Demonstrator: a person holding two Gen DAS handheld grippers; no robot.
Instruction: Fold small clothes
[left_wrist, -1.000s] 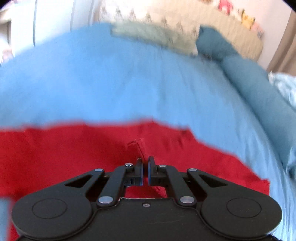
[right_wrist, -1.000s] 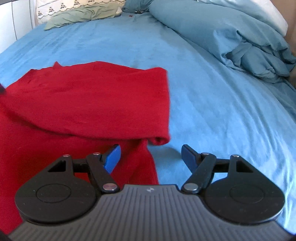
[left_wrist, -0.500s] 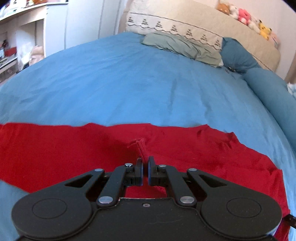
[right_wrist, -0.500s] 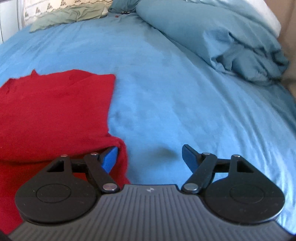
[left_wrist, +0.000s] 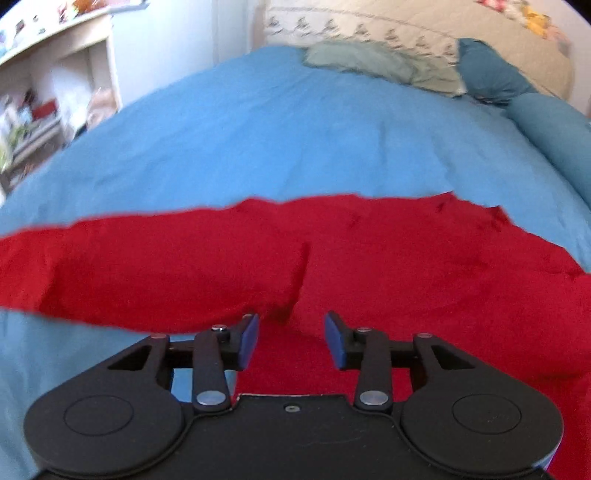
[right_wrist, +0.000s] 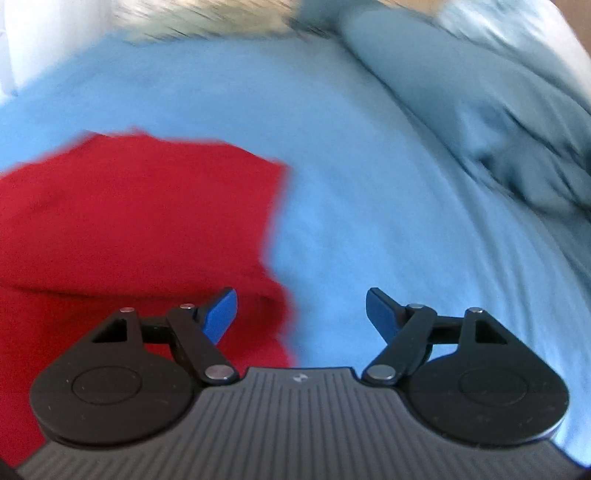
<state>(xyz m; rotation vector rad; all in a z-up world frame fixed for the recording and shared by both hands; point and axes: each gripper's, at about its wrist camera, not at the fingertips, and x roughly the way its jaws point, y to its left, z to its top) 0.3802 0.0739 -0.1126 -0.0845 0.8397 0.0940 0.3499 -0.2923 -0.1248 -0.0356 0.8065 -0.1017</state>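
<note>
Over the red garment (left_wrist: 369, 266) both grippers (left (left_wrist: 291, 339), right (right_wrist: 301, 314)) gape, empty.

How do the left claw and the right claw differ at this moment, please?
The left claw hovers wholly over the red garment, while the right claw straddles the garment's edge, with only its left finger over red cloth and the rest over the blue sheet. The left claw's gap looks narrower than the right claw's. The left claw's body is smooth black; the right claw's is ribbed grey. Both are open, empty, with blue pads.

red garment (left_wrist: 369, 266) | folded over, rumpled | lying on bed
</note>
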